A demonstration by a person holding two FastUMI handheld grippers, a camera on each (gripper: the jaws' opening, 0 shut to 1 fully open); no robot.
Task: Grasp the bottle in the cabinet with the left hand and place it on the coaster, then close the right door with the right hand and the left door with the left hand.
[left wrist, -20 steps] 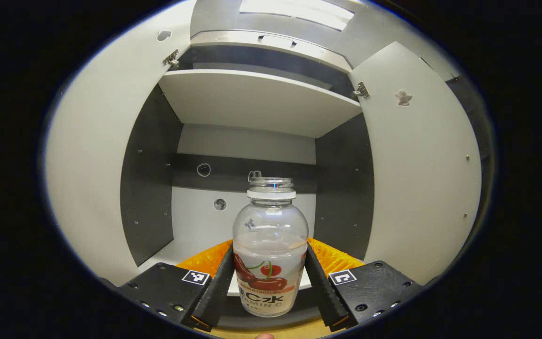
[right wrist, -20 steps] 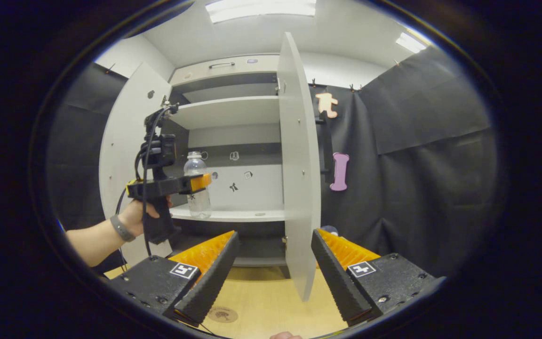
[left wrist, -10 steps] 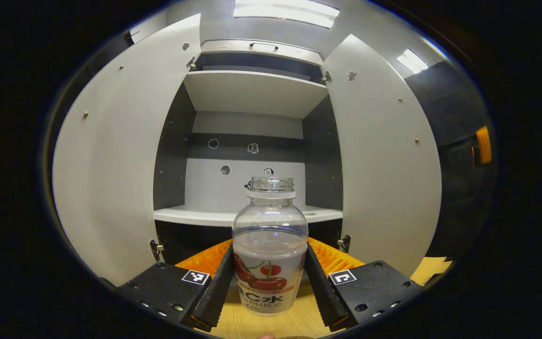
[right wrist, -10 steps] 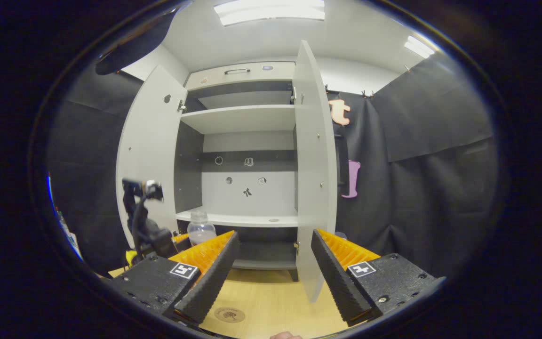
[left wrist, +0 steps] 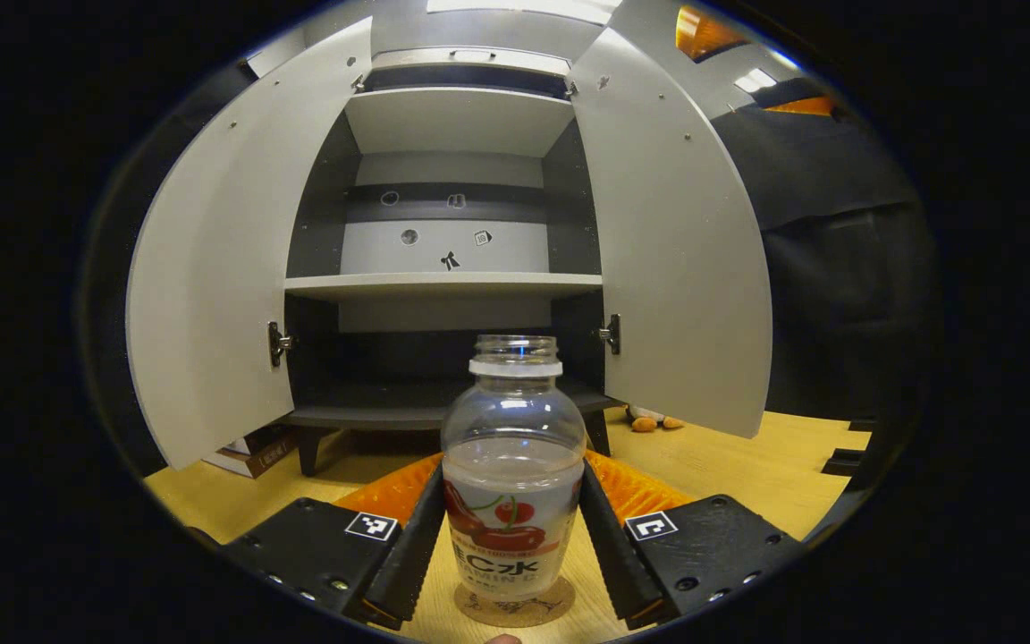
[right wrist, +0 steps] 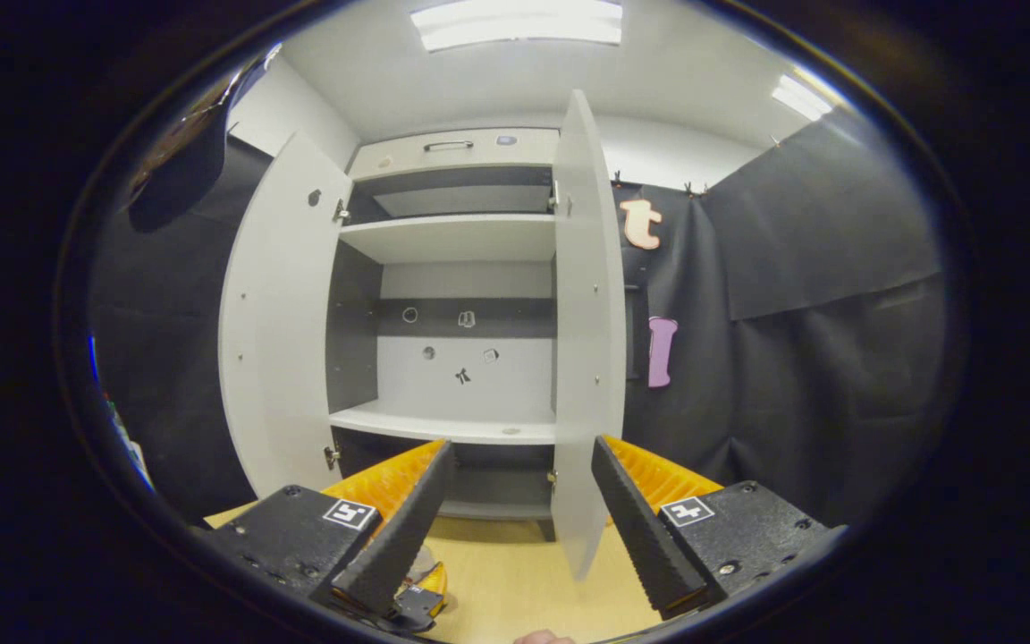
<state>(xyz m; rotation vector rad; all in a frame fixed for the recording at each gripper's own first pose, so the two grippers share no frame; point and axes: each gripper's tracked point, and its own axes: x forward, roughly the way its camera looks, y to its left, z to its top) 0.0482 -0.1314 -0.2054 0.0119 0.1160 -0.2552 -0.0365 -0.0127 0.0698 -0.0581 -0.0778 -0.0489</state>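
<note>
My left gripper is closed on the bottle, both black ribbed fingers pressing its labelled lower half from either side. The bottle is clear, uncapped, upright, with a red cherry picture on its label. Directly beneath its base lies the round brown coaster on the pale wooden table; whether the bottle's bottom touches the coaster I cannot tell.

Straight ahead of the left gripper stands the grey cabinet, its shelves bare. The left door swings out to the left of my fingers, the right door to the right, both wide open. A small orange and white toy lies on the table below the right door.

My right gripper holds nothing; its two fingers are spread wide apart. Ahead of it, the cabinet's right door stands edge-on, lined up just inside the right-hand finger, its lower edge showing in the gap between the fingers. The left door stands open farther left, above the left-hand finger. Below that finger, part of the left gripper shows on the table
</note>
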